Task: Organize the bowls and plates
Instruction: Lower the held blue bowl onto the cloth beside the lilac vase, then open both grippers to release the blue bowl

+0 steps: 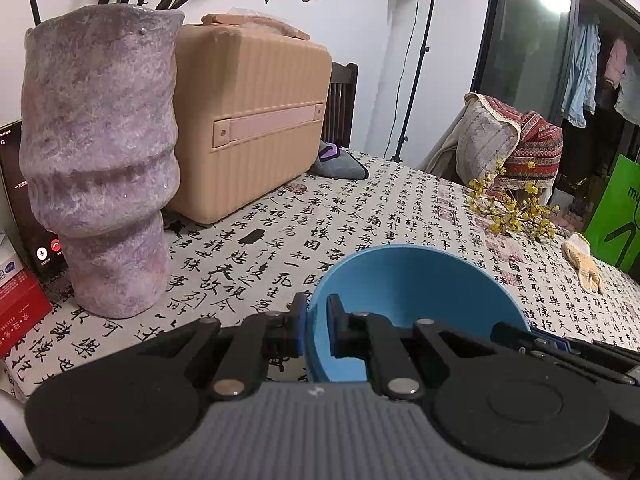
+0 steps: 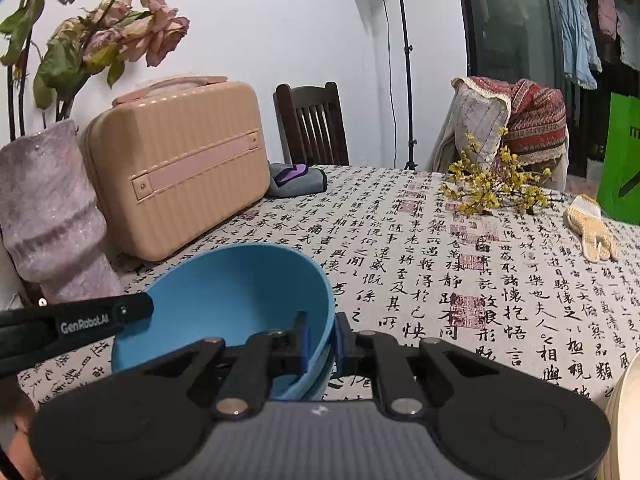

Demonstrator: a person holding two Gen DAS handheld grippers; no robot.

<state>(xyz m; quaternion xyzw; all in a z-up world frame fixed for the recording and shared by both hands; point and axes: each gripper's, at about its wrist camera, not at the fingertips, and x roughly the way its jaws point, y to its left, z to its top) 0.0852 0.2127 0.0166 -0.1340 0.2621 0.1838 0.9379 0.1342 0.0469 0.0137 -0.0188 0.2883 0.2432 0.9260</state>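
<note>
Gripping of one blue bowl (image 2: pixel 240 296) is recorded at both sides: the left gripper (image 1: pixel 317 330) is pinched on the rim nearest the purple vase (image 1: pixel 100 160), and the right gripper (image 2: pixel 322 342) is clamped on the rim farthest from that vase, where a second rim edge appears nested beneath, though this cannot be confirmed. The bowl is held tilted over the calligraphy tablecloth (image 2: pixel 440 264), in front of the vase and the beige case (image 2: pixel 180 168). The carrying or stacking step is judged to be in hand; level transport to a stacking place is called for next.
</note>
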